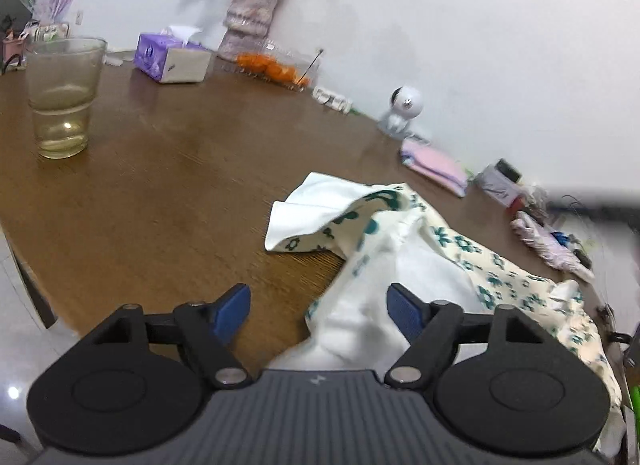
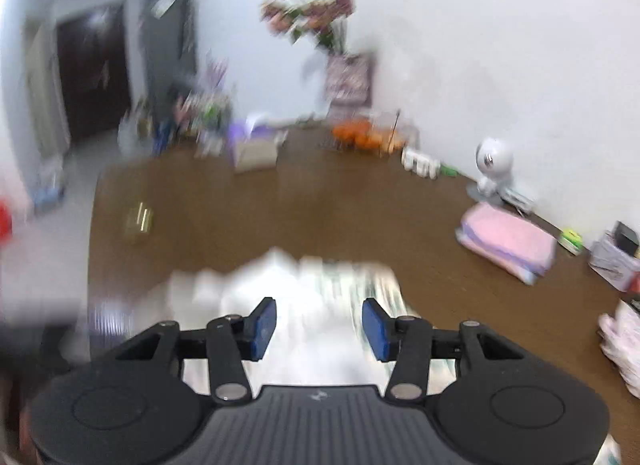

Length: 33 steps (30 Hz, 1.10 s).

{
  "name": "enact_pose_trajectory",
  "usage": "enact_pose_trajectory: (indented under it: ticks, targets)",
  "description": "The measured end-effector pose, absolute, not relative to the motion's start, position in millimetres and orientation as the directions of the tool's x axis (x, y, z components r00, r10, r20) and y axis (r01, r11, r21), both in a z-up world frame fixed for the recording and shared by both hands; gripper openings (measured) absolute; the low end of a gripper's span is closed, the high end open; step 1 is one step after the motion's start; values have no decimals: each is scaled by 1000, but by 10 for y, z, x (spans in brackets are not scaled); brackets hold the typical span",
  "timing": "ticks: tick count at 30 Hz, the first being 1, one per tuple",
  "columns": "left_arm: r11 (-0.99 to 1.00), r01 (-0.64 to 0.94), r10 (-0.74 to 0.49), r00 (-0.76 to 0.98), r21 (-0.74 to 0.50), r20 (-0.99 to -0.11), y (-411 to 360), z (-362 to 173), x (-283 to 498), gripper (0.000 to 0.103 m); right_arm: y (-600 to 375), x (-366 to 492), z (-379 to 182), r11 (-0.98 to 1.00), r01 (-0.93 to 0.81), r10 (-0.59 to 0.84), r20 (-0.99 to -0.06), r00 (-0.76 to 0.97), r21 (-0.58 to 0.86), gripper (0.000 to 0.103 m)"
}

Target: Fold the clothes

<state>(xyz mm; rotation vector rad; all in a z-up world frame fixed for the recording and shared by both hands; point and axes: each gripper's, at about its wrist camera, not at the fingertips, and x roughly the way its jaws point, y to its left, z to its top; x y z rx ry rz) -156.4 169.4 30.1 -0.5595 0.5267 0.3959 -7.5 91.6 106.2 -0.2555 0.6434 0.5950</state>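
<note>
While both grippers tilt downward over the brown wooden counter [image 1: 168, 193], neither one pinches anything. From the left wrist view, the left gripper [image 1: 318, 311] points down at a slant toward the counter's near edge, its blue pads spread apart; the white inner side of the floral garment [image 1: 400, 249] lies below and between them, but the pads do not press on it. This cream cloth with green flowers sits crumpled on the near right part of the counter, one corner folded back so its plain lining shows, and its lower part drapes toward the edge under the gripper body.

From the right wrist view, which is heavily blurred, the right gripper [image 2: 319, 327] also angles down with its pads standing apart, hovering above the smeared white shape of the same garment [image 2: 288, 285]; I cannot tell whether they touch the cloth.

Farther back stand a drinking glass [image 1: 62, 97], a purple tissue box [image 1: 170, 59], a vase of flowers [image 1: 250, 15] and a tray of oranges [image 1: 274, 67]. A folded pink cloth [image 2: 508, 243] lies near the wall beside a small white camera [image 2: 492, 167].
</note>
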Motion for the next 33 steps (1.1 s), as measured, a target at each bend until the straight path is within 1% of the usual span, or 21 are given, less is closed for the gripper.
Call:
enact_pose_trajectory:
  ticks: [1,2,4,6,8,9,11,13,15,16,18,19,20,21,22,24,25,27,29,31,33]
  targets:
    - [762,-488,196,800,-426,-567,1754,278,-1541,18,777,-273,946,792,-607,431,-650,625,-58,46]
    - [733,-504,192,797,-456,-572,1832,256,-1542,12,702,-420,843,794,-605,420,-662,620,-63,46]
    - [671,-582,256,763,-459,-593,1977,224,-1606,7,554,-712,638,797,-599,398,-685,610,-71,46]
    - [613,-660,333,714,-434,-616,2079,191,-1726,7,487,-902,479,823,-566,383,-689,616,-49,46]
    - [567,-714,402,675,-410,-619,2119,199,-1890,10,448,-1007,385,834,-552,409,-673,617,1,46]
    - [557,-728,435,666,-400,-606,2107,230,-1959,10,454,-1057,379,821,-571,450,-648,614,30,46]
    - [602,-697,456,701,-390,-548,2011,346,-2022,15,508,-1148,364,775,-627,539,-601,591,78,47]
    - [690,-626,434,760,-364,-484,1851,497,-2009,34,644,-1205,329,710,-699,609,-571,550,85,52]
    - [791,-514,352,826,-331,-441,1677,613,-1893,43,827,-1201,268,690,-724,592,-587,552,16,56]
    - [831,-460,300,843,-312,-446,1615,633,-1804,44,917,-1198,237,678,-735,584,-594,553,-18,56]
    - [874,-401,224,833,-274,-507,1550,590,-1603,45,1009,-1118,178,686,-727,566,-620,543,-10,55]
    - [882,-390,202,820,-264,-536,1533,546,-1530,45,1055,-1077,148,690,-723,557,-633,538,-7,51]
    - [888,-382,184,805,-256,-565,1519,498,-1464,44,1100,-1039,119,694,-720,549,-645,532,-3,31]
    - [888,-384,175,791,-253,-586,1526,464,-1423,43,1106,-1037,103,692,-722,555,-650,520,13,20]
    - [882,-393,169,780,-262,-603,1571,431,-1412,43,1113,-1036,88,689,-724,560,-654,508,29,15]
    - [866,-413,155,758,-283,-633,1678,361,-1404,43,1108,-1055,73,672,-739,574,-656,490,36,8]
    - [863,-421,158,749,-278,-643,1725,337,-1390,43,1098,-1075,75,658,-753,582,-654,483,30,2]
    - [861,-435,169,732,-262,-660,1815,296,-1357,39,1031,-1067,122,653,-754,616,-632,471,74,1]
    - [867,-430,167,725,-250,-668,1884,317,-1384,39,940,-976,215,699,-706,621,-583,524,111,1]
    - [865,-440,176,715,-241,-677,1918,332,-1383,39,813,-808,283,748,-639,611,-561,559,178,1]
    - [861,-430,158,732,-270,-663,1973,367,-1442,40,808,-687,230,803,-578,540,-590,600,148,3]
